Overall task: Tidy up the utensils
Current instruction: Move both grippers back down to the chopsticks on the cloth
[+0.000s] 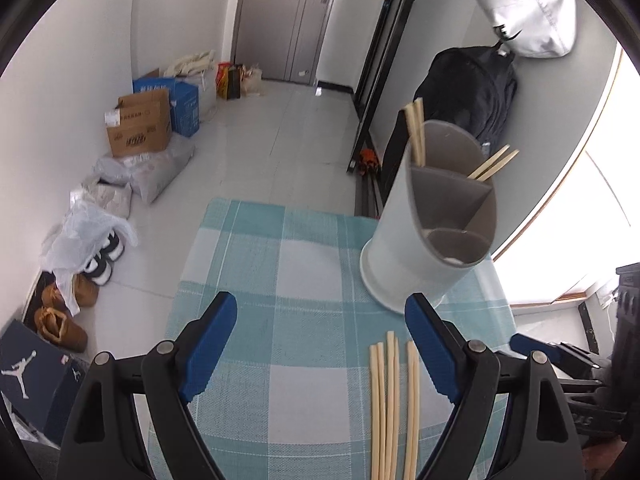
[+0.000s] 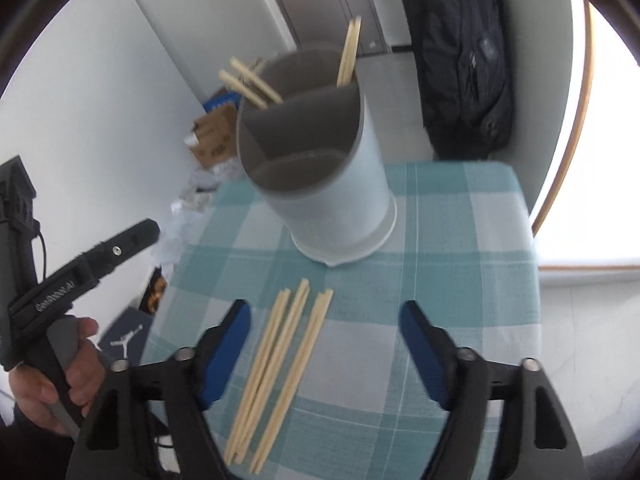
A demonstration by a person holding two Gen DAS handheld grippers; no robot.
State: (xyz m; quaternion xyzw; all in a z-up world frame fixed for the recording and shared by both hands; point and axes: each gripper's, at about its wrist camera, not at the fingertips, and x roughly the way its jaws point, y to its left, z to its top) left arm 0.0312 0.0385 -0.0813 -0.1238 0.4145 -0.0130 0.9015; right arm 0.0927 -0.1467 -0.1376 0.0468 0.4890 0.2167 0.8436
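Chopsticks lie loose on the table before a divided holder (four already inside); left gripper and right gripper both gape, empty.

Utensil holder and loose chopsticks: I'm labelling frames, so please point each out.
utensil holder [image 2: 352, 200], right wrist view, on its white outer wall.
loose chopsticks [image 2: 280, 356], right wrist view, mid-length of the bundle lying on the checked cloth.

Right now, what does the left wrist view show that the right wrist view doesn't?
Left wrist only: brown shoes and white plastic bags on the floor.
Right wrist only: the person's hand gripping the other claw's handle.
Both: the grey divided utensil holder, loose pale wooden chopsticks on the teal checked tablecloth, each claw open and empty.
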